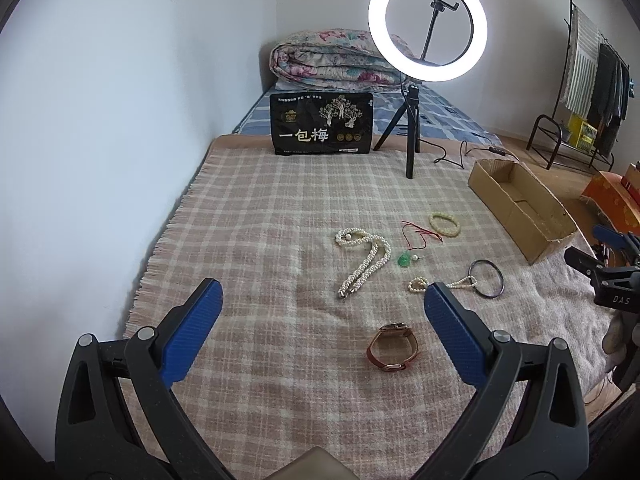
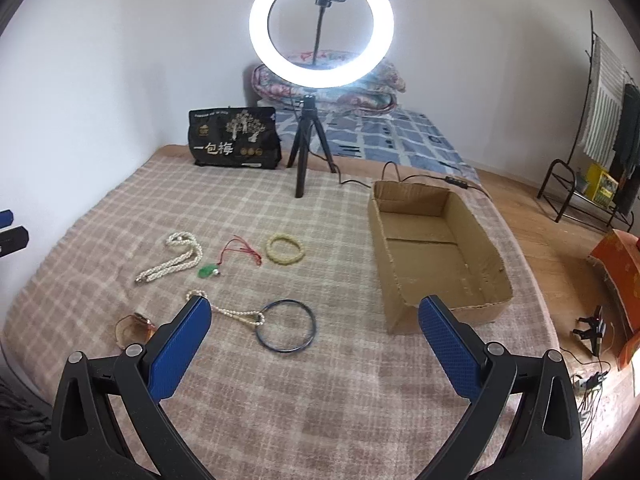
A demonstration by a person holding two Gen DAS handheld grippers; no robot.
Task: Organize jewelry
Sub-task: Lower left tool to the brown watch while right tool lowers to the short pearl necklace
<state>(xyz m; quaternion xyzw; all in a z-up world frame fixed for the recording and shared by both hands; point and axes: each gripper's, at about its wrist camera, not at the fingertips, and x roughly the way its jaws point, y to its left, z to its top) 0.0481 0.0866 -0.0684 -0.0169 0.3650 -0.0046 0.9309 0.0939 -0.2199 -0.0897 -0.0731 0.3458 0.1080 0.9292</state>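
Left wrist view
Left gripper (image 1: 322,300): jaws spread wide, nothing held.
Watch (image 1: 393,346): red strap, seen between the jaws, just ahead on the plaid blanket (image 1: 248,216).
Pearl necklace (image 1: 365,261): beyond the jaw tips.
Green pendant (image 1: 405,259): on a red cord, right of the necklace.

Right wrist view
Right gripper (image 2: 314,314): jaws released, empty.
Dark bangle (image 2: 286,326): between the jaws, touched by a pearl bracelet (image 2: 234,314).
Yellow bracelet (image 2: 285,249): farther ahead.
Cardboard box (image 2: 486,240): open, beyond the right jaw.
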